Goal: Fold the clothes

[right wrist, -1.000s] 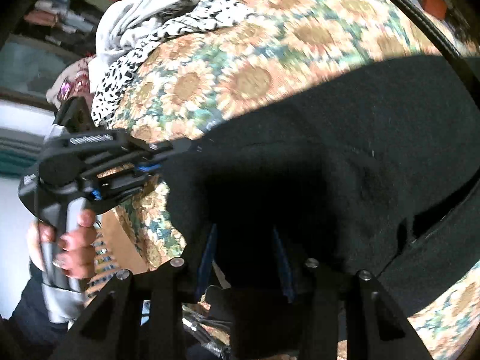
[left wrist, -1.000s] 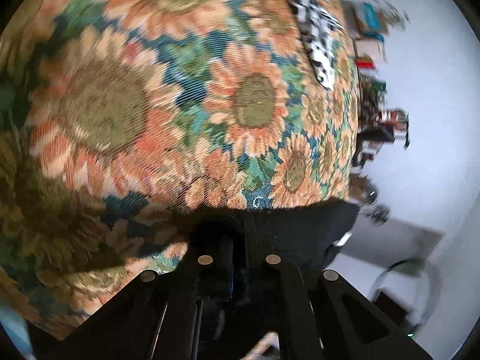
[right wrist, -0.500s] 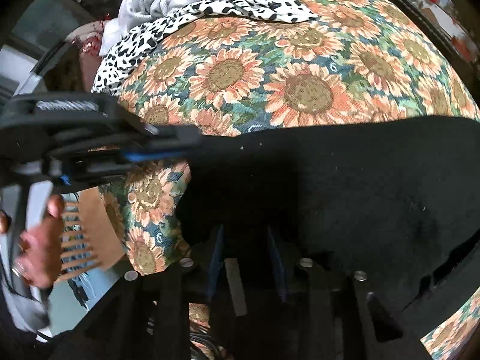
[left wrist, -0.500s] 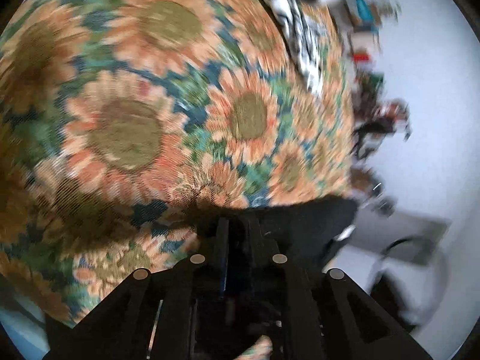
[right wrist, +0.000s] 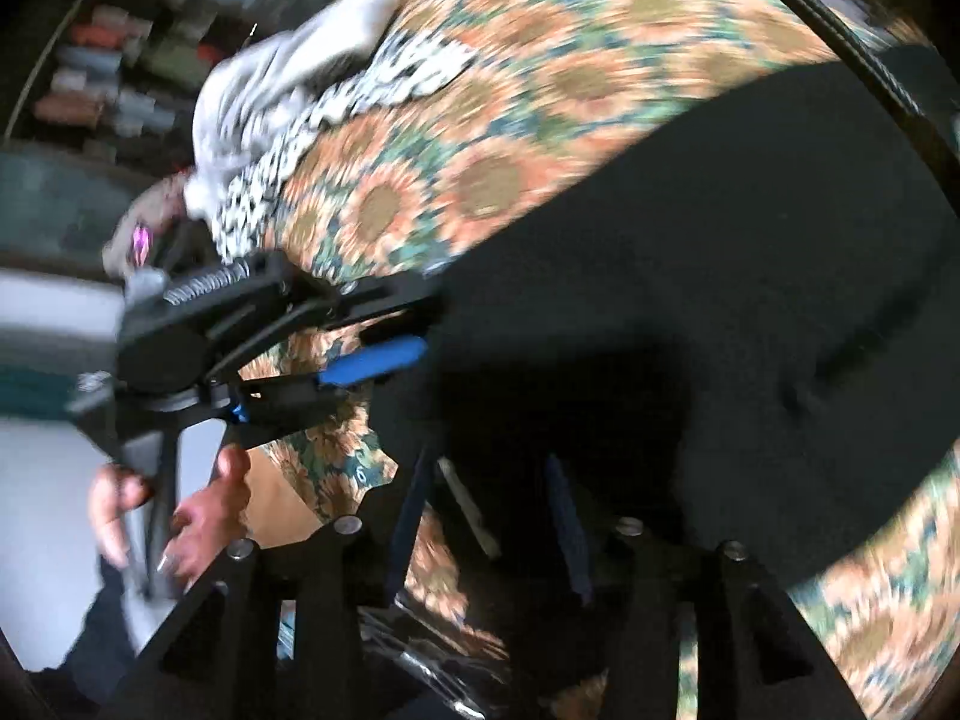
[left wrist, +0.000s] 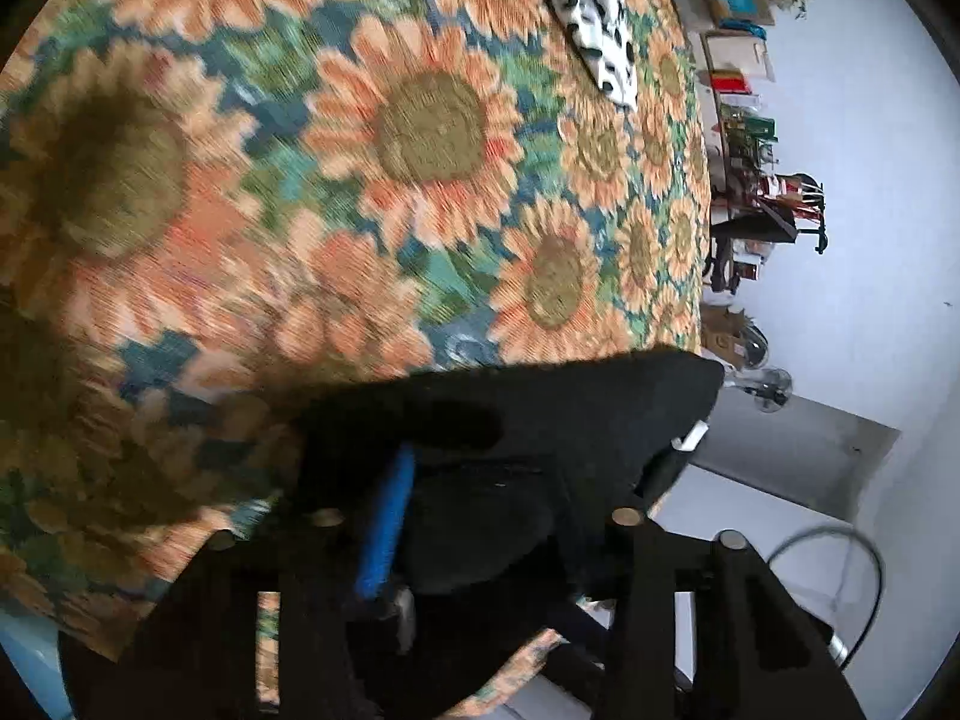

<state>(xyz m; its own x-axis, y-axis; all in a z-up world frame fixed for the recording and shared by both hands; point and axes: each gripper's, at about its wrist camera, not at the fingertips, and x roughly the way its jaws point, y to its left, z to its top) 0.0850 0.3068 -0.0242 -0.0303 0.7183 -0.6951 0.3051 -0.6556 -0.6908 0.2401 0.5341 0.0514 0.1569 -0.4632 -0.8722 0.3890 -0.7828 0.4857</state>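
Worktop: a surface covered by a sunflower-print cloth [left wrist: 432, 132], orange and green, filling most of both views.
Black garment [right wrist: 690, 276]: dark, fleecy cloth lying across the near part of the worktop; its near edge is lifted at the worktop's front. Its long axis seems to run side to side across the right wrist view, along the front edge; which end is neck or hem cannot be told.
Other clothes: a black-and-white spotted garment [left wrist: 600, 18] and a pale garment [right wrist: 282, 78] heaped at the far side, well apart from the black one.
Left tool [right wrist: 414, 324]: held by a hand [right wrist: 198, 510]; its fingers appear clenched on the garment's edge at one corner.
Right tool [right wrist: 492, 498]: blue-padded fingers buried in black cloth; whether they pinch it cannot be told.
Step in hand: likely carrying the near edge for a fold, or spreading the garment flat; the blur fits either.
Next move: calls for both corners kept level and the edge taut.
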